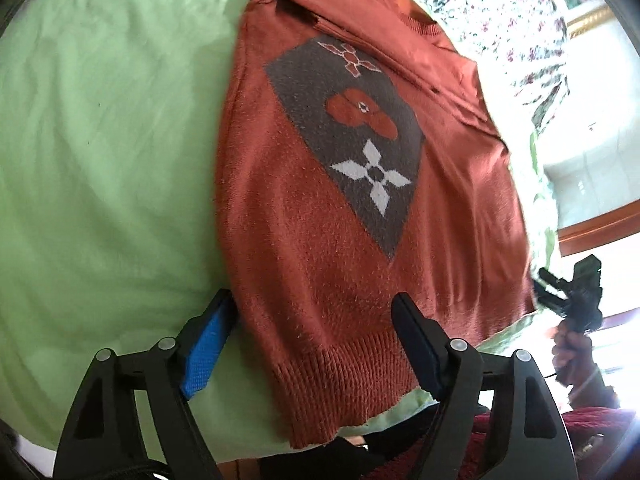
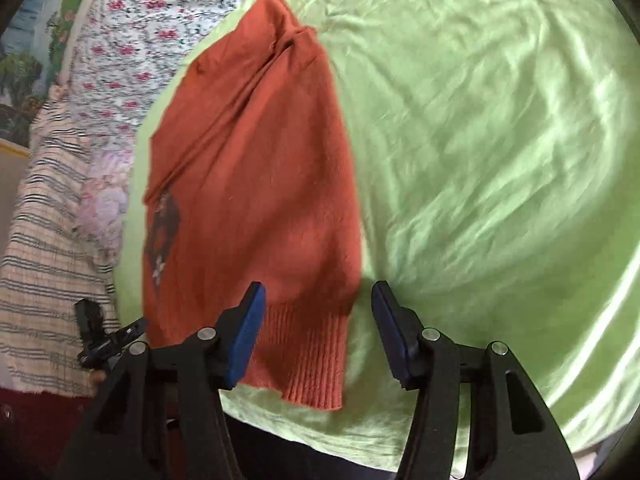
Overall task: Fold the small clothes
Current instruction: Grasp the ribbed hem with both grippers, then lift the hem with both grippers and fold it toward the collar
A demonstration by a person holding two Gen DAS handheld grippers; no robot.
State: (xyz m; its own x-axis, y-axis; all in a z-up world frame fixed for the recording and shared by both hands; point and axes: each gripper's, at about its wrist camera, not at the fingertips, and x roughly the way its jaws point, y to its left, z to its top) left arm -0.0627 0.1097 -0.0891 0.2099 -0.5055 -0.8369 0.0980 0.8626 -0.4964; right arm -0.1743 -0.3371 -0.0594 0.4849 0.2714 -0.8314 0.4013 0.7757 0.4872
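Observation:
A rust-orange knitted sweater (image 1: 304,248) with a grey diamond patch of flower shapes lies on a light green sheet (image 1: 100,152), its sides folded in. My left gripper (image 1: 316,312) is open, its jaws straddling the ribbed hem corner. In the right wrist view the same sweater (image 2: 256,184) lies long and narrow. My right gripper (image 2: 318,300) is open over the other hem corner, its left pad over the ribbing and its right pad over the sheet. Each gripper shows small in the other's view, the right (image 1: 572,292) and the left (image 2: 104,340).
A floral bedspread (image 2: 132,20) lies beyond the green sheet. A striped cloth (image 2: 44,248) hangs at the left of the right wrist view. A white wall and wooden trim (image 1: 600,228) are at the right of the left wrist view. The sheet edge is near me.

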